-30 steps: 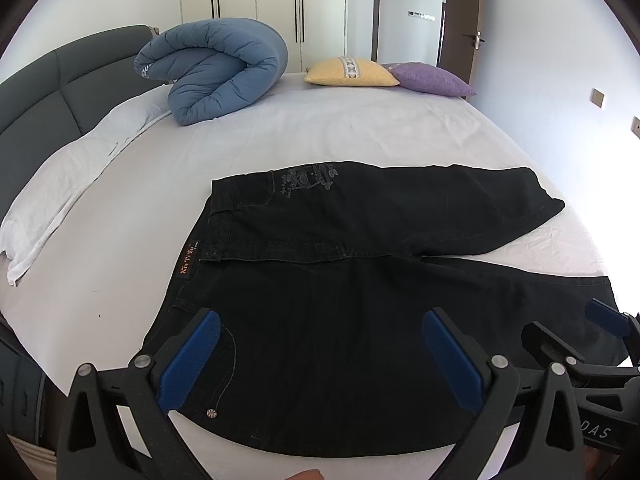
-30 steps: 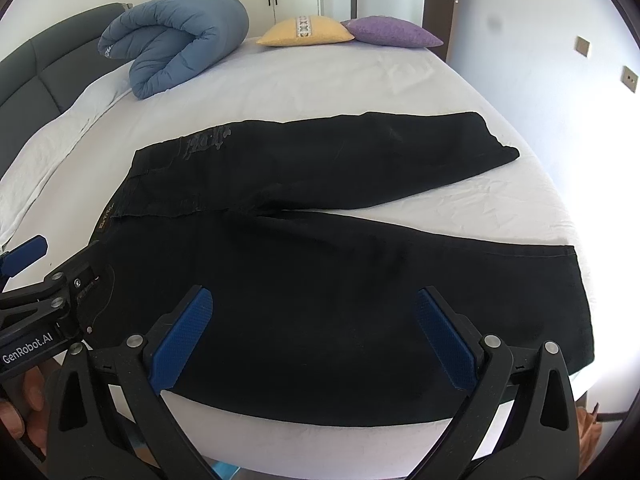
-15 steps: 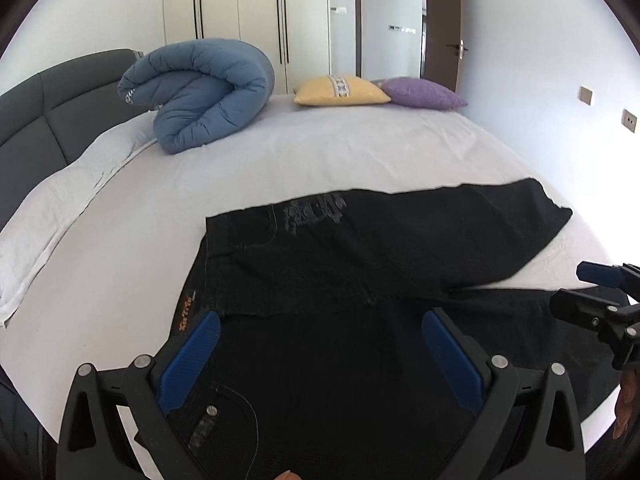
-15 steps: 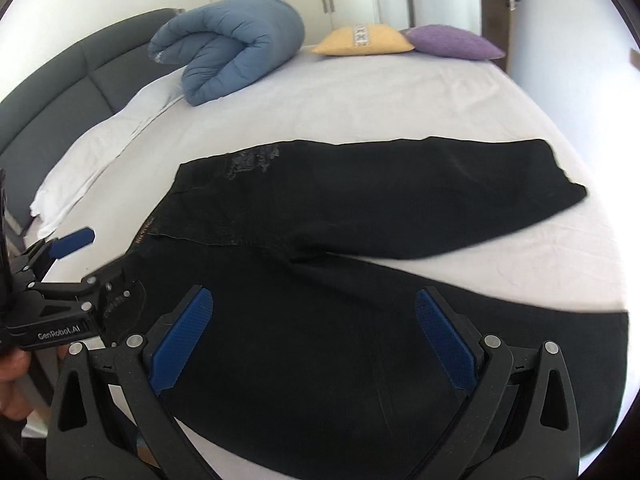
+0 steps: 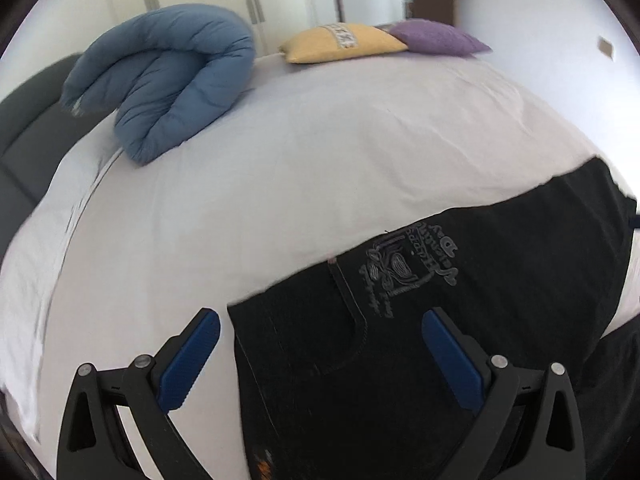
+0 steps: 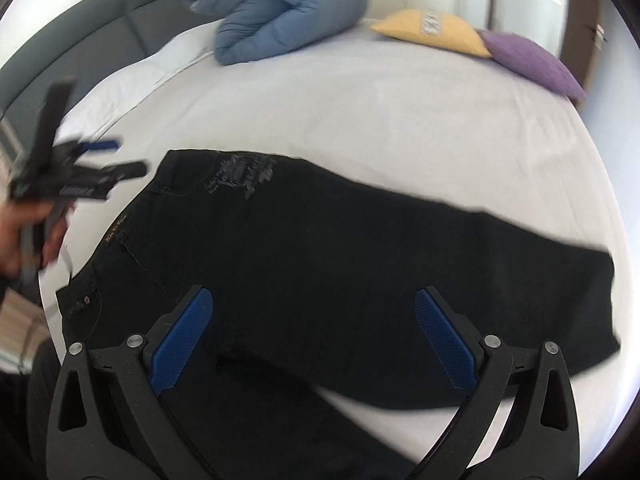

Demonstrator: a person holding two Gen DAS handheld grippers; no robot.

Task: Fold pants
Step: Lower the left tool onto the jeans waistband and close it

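Black pants [image 6: 360,248] lie spread flat on the white bed [image 6: 400,112], waistband to the left, legs running right. A grey printed patch [image 5: 404,268] marks the seat near the far waist corner. My left gripper [image 5: 320,354] hovers open over that far waistband corner, nothing between its blue pads [image 5: 188,364]. In the right wrist view the left gripper [image 6: 100,162] shows blurred at the left edge, held by a hand [image 6: 24,232]. My right gripper [image 6: 312,340] is open above the far leg's thigh, holding nothing.
A rolled blue duvet [image 5: 168,76] lies at the head of the bed by the dark headboard [image 6: 80,36]. A yellow cushion [image 5: 344,42] and a purple cushion [image 5: 436,38] rest at the far edge. Bare white sheet spreads beyond the pants.
Both grippers have moved forward over the pants toward the far side. The left one now sits over the far waistband corner; the right one has swung left and lower. Both stay open.
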